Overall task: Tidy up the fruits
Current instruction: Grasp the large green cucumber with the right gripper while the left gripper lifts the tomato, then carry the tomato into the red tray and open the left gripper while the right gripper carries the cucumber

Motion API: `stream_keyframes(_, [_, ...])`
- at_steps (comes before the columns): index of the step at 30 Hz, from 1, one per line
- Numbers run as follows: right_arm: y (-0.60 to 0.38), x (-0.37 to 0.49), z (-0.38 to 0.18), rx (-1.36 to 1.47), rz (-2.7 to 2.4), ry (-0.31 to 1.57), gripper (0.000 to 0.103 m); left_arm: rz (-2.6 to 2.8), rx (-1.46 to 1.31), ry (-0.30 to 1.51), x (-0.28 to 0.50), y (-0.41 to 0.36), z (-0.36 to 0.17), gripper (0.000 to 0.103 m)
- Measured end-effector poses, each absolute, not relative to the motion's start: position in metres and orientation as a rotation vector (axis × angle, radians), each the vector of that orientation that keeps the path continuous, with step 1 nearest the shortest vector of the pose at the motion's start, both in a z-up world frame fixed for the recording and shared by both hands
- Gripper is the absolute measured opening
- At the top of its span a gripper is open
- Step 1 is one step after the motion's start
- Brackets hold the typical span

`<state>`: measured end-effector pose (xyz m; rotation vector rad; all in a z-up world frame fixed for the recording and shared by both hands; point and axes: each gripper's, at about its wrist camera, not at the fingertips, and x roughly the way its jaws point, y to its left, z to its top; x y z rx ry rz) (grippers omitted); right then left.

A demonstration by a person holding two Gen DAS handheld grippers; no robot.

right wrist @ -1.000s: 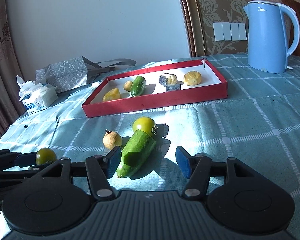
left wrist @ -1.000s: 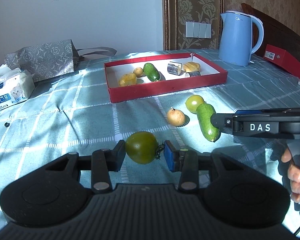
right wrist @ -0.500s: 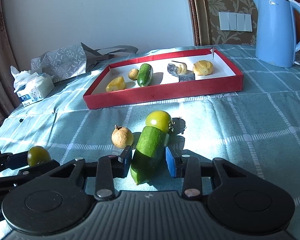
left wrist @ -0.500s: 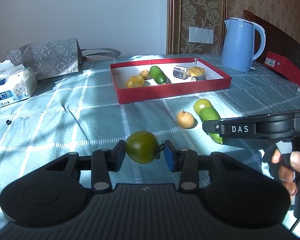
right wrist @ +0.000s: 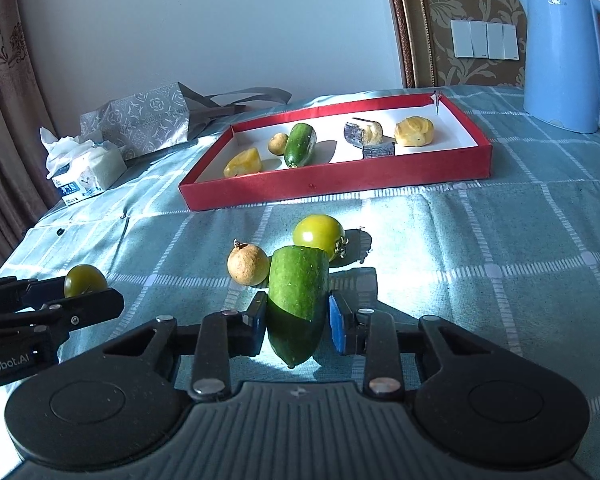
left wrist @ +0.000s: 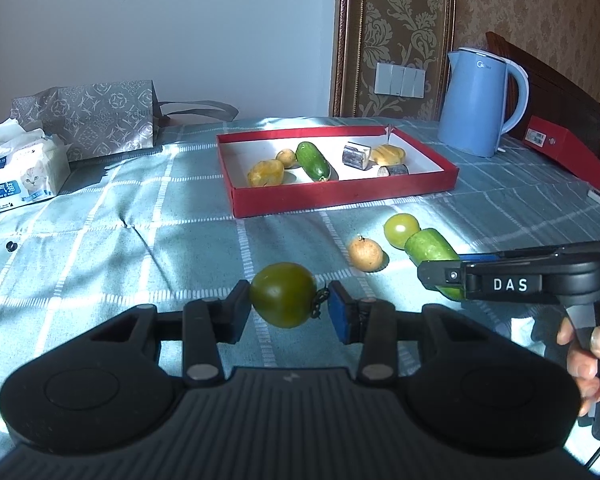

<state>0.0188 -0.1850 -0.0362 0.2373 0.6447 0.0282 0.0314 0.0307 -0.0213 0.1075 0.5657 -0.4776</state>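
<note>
My left gripper [left wrist: 286,312] is shut on a dark green tomato [left wrist: 283,294] and holds it above the cloth; it also shows in the right wrist view [right wrist: 85,280]. My right gripper [right wrist: 298,322] is shut on a green cucumber [right wrist: 298,292], which also shows in the left wrist view [left wrist: 430,246]. A light green tomato [right wrist: 318,234] and a small brown round fruit [right wrist: 247,266] lie on the cloth just beyond the cucumber. The red tray [left wrist: 340,196] farther back holds a cucumber [left wrist: 313,161], yellow pieces and small items.
A blue kettle [left wrist: 478,104] stands at the back right, beside a red box [left wrist: 564,152]. A grey patterned bag [left wrist: 88,118] and a tissue pack [left wrist: 20,172] are at the back left. The checked teal cloth [left wrist: 140,240] covers the table.
My right gripper has moved forward around the cucumber and shut on it. My left gripper still holds the dark green tomato and has risen a little.
</note>
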Motion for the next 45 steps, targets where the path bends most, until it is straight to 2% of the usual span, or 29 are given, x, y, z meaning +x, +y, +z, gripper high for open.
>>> stream_keyframes(13, [-0.237, -0.026, -0.001, 0.264, 0.077, 0.504, 0.03, -0.464, 0.174, 0.523, 0.051, -0.019, 0.006, 0.038])
stream_keyframes(25, [-0.294, -0.048, 0.006, 0.283, 0.008, 0.435, 0.03, -0.428, 0.2, 0.508, 0.114, -0.084, 0.018, 0.038])
stream_keyframes(45, [-0.329, -0.063, -0.005, 0.338, -0.032, 0.431, 0.03, -0.395, 0.254, 0.625, 0.211, -0.162, -0.019, 0.038])
